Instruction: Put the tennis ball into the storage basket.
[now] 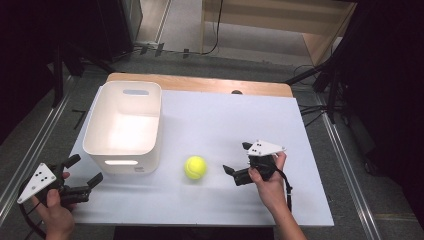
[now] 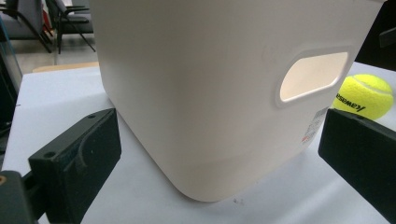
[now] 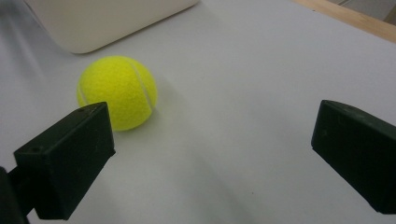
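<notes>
Left gripper (image 1: 82,176) waits at the near left, fingers wide, empty, beside the bin (image 1: 123,125); ball (image 1: 195,167) sits on the worktop (image 1: 225,125) right of it; likely light, springy, fuzzy, prone to roll; grip across its middle; right gripper (image 1: 236,159) gapes, empty.

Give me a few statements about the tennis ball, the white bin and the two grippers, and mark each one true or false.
1. The tennis ball lies on the table, outside the white bin. True.
2. The right gripper is shut on the ball. False: its jaws stand open and the ball lies apart from them, to their left in the high view.
3. The left gripper is open and holds nothing. True.
4. The bin lies tipped on its side. False: it stands upright, opening upward.
5. The ball is red. False: it is yellow-green.
</notes>
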Demonstrator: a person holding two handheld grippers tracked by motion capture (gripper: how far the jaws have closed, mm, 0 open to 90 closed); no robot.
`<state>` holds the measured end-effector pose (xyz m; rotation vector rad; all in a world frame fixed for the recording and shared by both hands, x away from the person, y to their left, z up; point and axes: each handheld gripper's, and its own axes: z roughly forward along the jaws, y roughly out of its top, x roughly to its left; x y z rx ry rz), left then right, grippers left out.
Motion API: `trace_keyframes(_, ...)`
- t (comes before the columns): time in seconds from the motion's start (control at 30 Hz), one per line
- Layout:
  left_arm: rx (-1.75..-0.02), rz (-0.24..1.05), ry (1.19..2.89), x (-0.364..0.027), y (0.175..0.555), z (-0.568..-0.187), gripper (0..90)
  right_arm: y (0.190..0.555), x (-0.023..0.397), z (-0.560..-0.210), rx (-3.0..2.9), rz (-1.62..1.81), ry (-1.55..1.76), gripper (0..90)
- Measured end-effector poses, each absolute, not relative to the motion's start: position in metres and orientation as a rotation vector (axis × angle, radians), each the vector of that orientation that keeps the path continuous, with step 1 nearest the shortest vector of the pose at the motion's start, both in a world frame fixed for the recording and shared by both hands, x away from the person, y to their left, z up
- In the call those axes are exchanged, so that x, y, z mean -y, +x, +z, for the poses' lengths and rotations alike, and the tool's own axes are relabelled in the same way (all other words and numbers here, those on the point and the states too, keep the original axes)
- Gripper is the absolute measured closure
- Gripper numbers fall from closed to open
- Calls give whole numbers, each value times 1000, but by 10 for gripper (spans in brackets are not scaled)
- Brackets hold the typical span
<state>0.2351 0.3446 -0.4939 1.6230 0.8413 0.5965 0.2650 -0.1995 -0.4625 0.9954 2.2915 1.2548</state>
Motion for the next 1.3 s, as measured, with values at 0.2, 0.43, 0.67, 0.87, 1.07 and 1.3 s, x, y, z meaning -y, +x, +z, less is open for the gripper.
trace_keyframes(0.2,-842,596,1623,-345,235,-494,0,267,194,-462,-2308,1248,987,0)
trace_keyframes(0.43,-841,595,1623,-345,235,-494,0,270,187,-462,-2338,1244,947,0)
trace_keyframes(0.67,-840,594,1621,-345,235,-494,0,271,179,-463,-2370,1252,942,0)
trace_keyframes(0.87,-839,594,1621,-345,235,-494,0,272,171,-465,-2405,1257,925,0)
trace_keyframes(1.07,-838,595,1623,-345,235,-494,0,273,163,-467,-2428,1260,901,0)
trace_keyframes(1.3,-837,593,1624,-345,235,-494,0,275,154,-469,-2459,1255,884,0)
